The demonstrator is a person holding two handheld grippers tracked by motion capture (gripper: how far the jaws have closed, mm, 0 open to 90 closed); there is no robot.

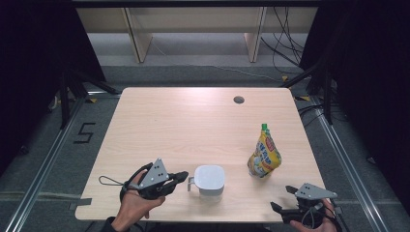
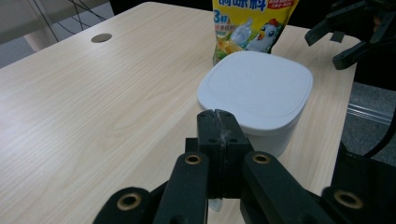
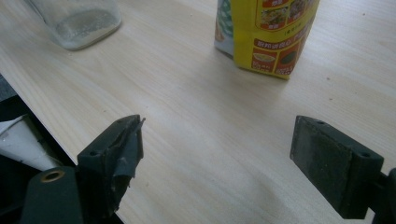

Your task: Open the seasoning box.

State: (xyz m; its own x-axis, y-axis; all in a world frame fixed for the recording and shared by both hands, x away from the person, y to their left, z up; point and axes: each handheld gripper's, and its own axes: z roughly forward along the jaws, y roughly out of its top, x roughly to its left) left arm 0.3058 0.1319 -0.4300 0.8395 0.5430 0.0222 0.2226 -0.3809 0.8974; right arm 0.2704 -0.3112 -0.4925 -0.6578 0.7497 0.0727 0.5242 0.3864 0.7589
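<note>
- the left gripper (image 1: 180, 177) is being held low over the near left part of the desk (image 1: 183, 121), pointing toward the white-lidded container (image 1: 210, 180).
- in the left gripper view, its jaws are being seen pressed together, pad against pad, just in front of the container (image 2: 256, 95); whether the small handle on the container's left side is being pinched between them cannot be told, since the jaw tips are covering that spot.
- in the high view the gripper tips are being seen right at the handle (image 1: 190, 183), touching or nearly touching it.
- the container is sitting upright near the front edge of the desk, about mid-width; its body is being seen as clear or frosted below a white, rounded-square lid.
- a yellow seasoning pouch (image 1: 264, 155) with a green cap is standing upright to the right of the container, apart from it; in the left gripper view it (image 2: 252, 28) is being seen directly behind the container.
- the right gripper (image 1: 285, 199) is being held at the near right corner of the desk, jaws spread wide with nothing between them.
- in the right gripper view, bare desk is lying between the open jaws, and the pouch (image 3: 266, 35) is standing well ahead of them, not being touched.
- a round cable hole (image 1: 239, 100) is being seen at the far side of the desk.
</note>
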